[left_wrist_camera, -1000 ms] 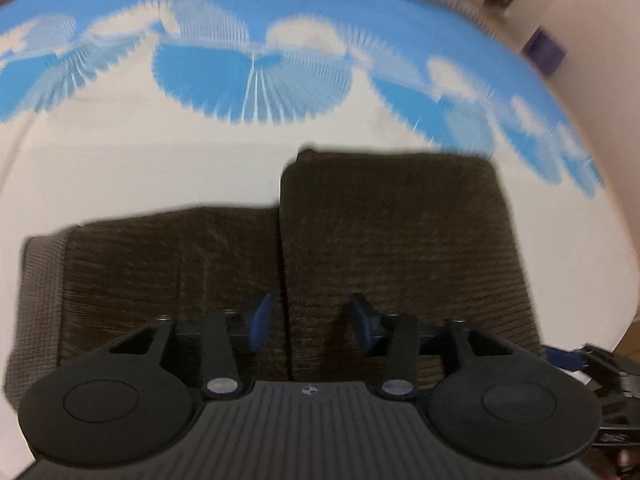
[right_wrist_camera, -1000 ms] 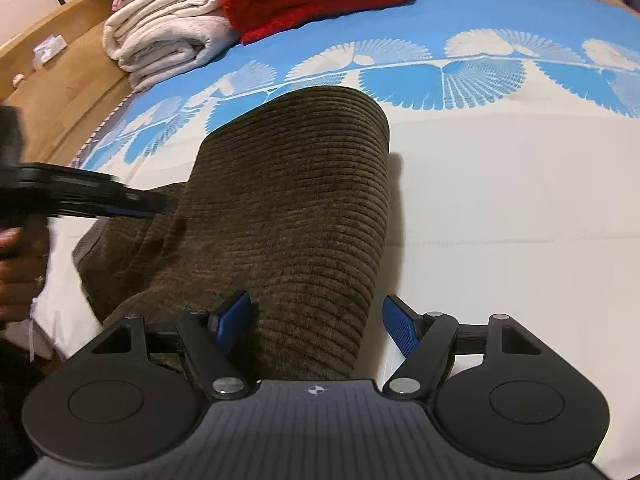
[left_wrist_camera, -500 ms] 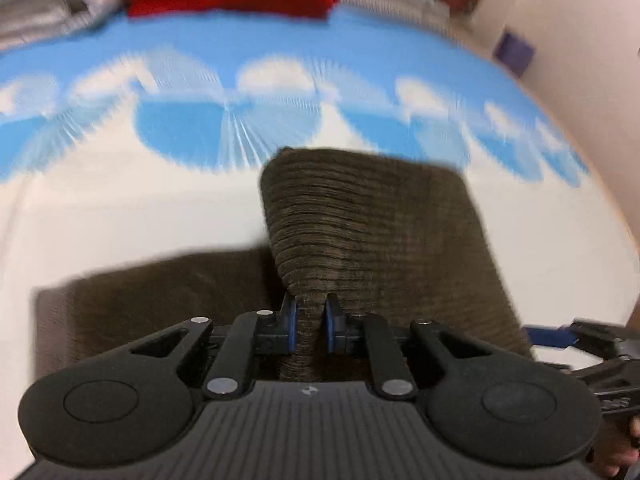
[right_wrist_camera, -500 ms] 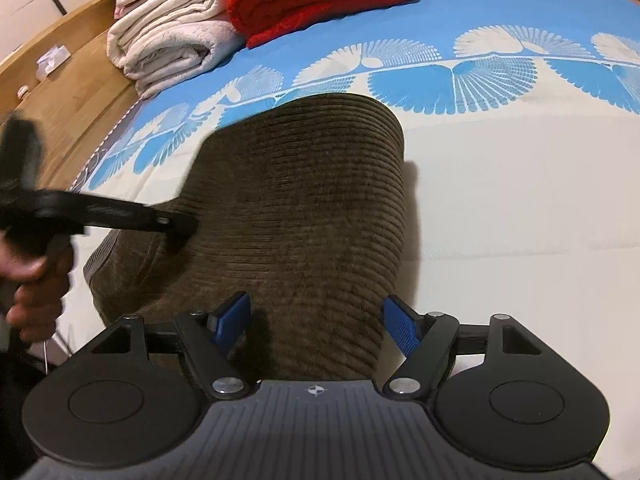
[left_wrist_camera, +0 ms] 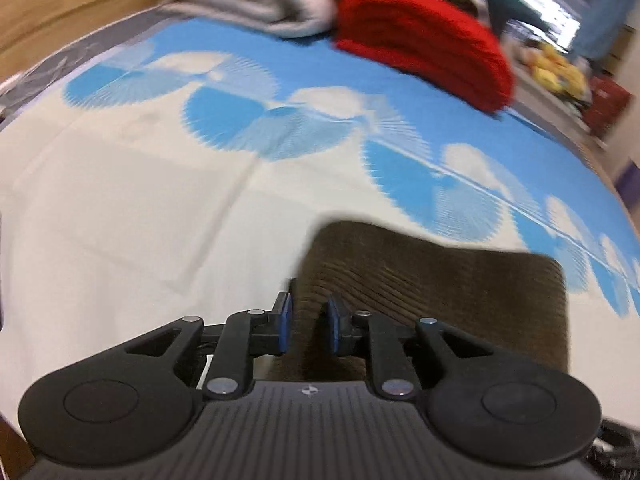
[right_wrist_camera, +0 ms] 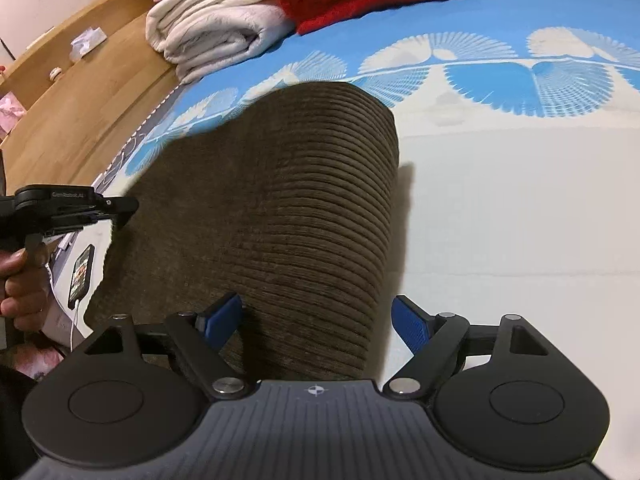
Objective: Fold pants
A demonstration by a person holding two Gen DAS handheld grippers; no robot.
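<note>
Left gripper (left_wrist_camera: 307, 328) opening, pants (right_wrist_camera: 280, 216) edge between its pads, seemingly loose; right gripper (right_wrist_camera: 318, 322) spread above them.

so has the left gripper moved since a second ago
Yes. In the right wrist view the left gripper has drawn back left, off the pants toward the bed's edge.
</note>
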